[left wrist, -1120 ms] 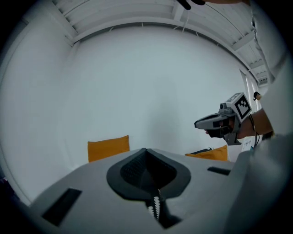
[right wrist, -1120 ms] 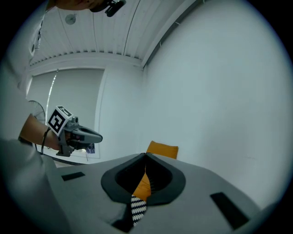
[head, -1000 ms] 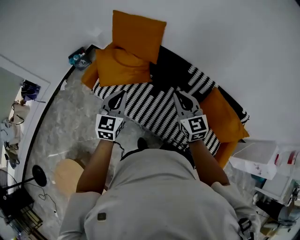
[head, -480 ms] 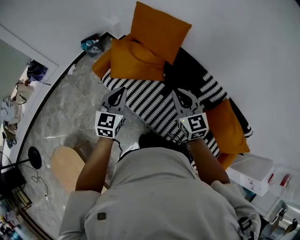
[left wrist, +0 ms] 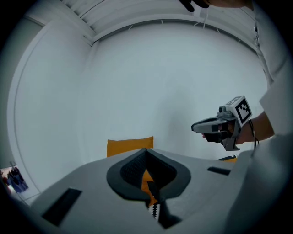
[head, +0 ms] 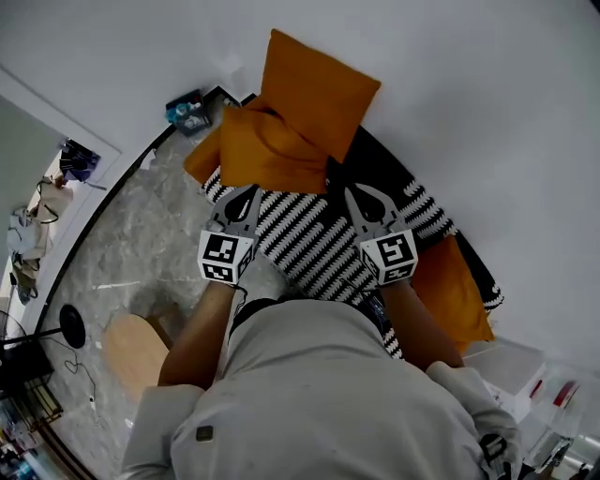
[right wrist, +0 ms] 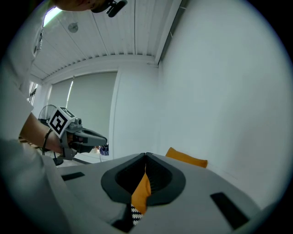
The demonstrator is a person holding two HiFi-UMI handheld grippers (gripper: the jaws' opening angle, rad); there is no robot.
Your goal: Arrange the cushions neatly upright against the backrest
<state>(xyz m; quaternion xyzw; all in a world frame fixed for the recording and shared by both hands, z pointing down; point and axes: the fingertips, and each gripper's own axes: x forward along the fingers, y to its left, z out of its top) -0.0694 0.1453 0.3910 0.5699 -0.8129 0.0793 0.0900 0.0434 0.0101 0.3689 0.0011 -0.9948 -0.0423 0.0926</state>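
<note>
While both are closed empty, left gripper [head: 251, 193] and right gripper [head: 354, 193] face the slumped cushion [head: 267, 150] just ahead.

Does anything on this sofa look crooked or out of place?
Yes. The front cushion at the left end of the sofa is crumpled and slumped against the upright cushion behind it. The right-end cushion seems to lie flat, not propped up.

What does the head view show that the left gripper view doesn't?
Only the head view shows the marbled floor and the marker cube on the left gripper. Only the left gripper view shows the slatted ceiling and its own jaws, shut, up close. Both show the right gripper and an orange cushion upright against the white wall.
</note>
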